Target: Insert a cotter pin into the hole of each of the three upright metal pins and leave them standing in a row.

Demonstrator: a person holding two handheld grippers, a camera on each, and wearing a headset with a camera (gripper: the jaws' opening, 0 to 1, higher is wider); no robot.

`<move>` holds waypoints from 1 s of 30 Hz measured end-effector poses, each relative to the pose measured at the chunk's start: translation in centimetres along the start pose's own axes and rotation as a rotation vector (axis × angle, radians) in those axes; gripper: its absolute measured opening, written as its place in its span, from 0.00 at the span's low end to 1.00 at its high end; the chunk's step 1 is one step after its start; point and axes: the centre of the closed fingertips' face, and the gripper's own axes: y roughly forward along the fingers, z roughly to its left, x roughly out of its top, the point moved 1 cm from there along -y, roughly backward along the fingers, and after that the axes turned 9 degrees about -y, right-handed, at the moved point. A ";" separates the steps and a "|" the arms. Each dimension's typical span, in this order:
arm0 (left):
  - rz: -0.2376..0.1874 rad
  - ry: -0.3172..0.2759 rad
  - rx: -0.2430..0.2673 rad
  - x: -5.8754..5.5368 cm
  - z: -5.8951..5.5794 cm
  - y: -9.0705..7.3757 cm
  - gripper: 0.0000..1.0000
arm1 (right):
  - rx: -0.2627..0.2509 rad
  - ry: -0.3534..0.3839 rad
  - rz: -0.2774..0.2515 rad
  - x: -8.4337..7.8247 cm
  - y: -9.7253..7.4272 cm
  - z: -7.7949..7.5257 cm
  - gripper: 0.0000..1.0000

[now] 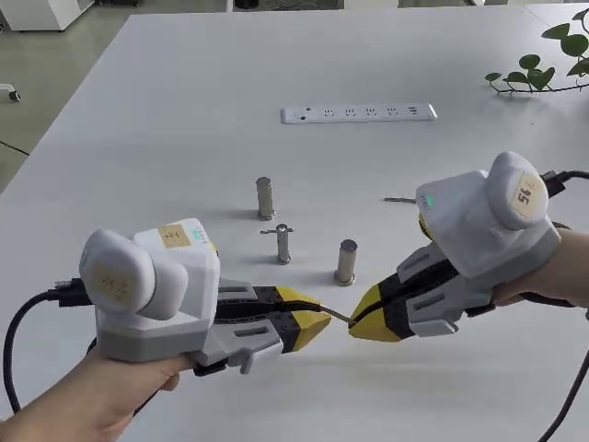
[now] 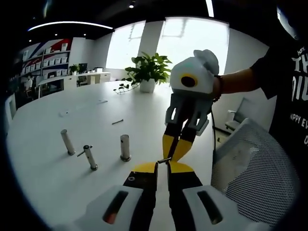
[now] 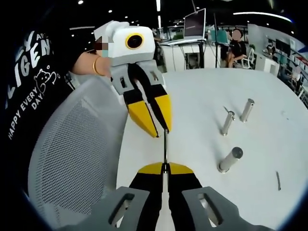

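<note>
You are holding the cotter pin (image 1: 335, 315) in the air between the two grippers, at about 6 o'clock from the near metal pin (image 1: 346, 262) in the head view. Your right gripper (image 1: 355, 328) is pointing toward 9 o'clock, and its jaws are squeezing together on one end of the pin. In the right gripper view the pin is sticking straight out toward 12 o'clock from the slit between those jaws.

Your left gripper (image 1: 319, 321) is pointing toward 3 o'clock, tip to tip with the right one. The pin's other end is sitting right at its jaw tips. Those jaws are lying close together, but you cannot tell whether they are actually pinching the pin.

Three metal pins are standing upright and apart on the white table (image 1: 184, 138). The middle metal pin (image 1: 283, 247) is standing at 10 o'clock from the near one and is carrying a fitted cotter pin (image 1: 277, 229) crosswise through its top. The far metal pin (image 1: 265, 198) is standing at 11 o'clock from the middle one. The holes in the near and far pins are showing no cotter pin.

A loose cotter pin (image 1: 398, 199) is lying flat at 3 o'clock from the far pin. A power strip (image 1: 359, 113) is lying at 12 o'clock, well beyond the pins.
</note>
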 end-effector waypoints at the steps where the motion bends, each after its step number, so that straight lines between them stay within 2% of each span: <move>1: -0.006 0.003 0.006 0.1 0.1 0.0 0.07 | -0.008 0.000 0.013 -0.3 -0.1 -0.2 0.00; 4: -0.022 -0.001 0.033 0.3 0.6 0.1 0.11 | -0.023 0.007 0.048 -1.0 -0.4 -0.6 0.00; 7: -0.074 -0.025 0.070 0.9 1.2 0.2 0.14 | -0.048 0.006 0.092 -1.5 -0.8 -1.3 0.00; 9: -0.084 -0.043 0.106 0.7 1.8 0.4 0.16 | -0.068 0.008 0.113 -1.7 -1.0 -1.9 0.00; 14: -0.064 -0.033 0.164 0.1 2.8 1.1 0.20 | -0.091 -0.003 0.156 -1.9 -1.5 -2.8 0.00; 17: -0.051 -0.029 0.208 -0.2 3.5 1.6 0.21 | -0.104 -0.014 0.206 -2.4 -1.8 -3.3 0.00; 24: -0.034 0.031 0.235 -0.1 3.6 3.0 0.22 | -0.137 0.019 0.309 -4.1 -2.7 -4.8 0.00; 27: -0.019 0.067 0.266 -0.1 4.2 3.8 0.22 | -0.146 0.037 0.354 -4.8 -3.0 -5.2 0.00; 30: -0.019 0.060 0.287 0.0 4.8 4.4 0.23 | -0.151 0.042 0.372 -5.1 -3.1 -5.6 0.00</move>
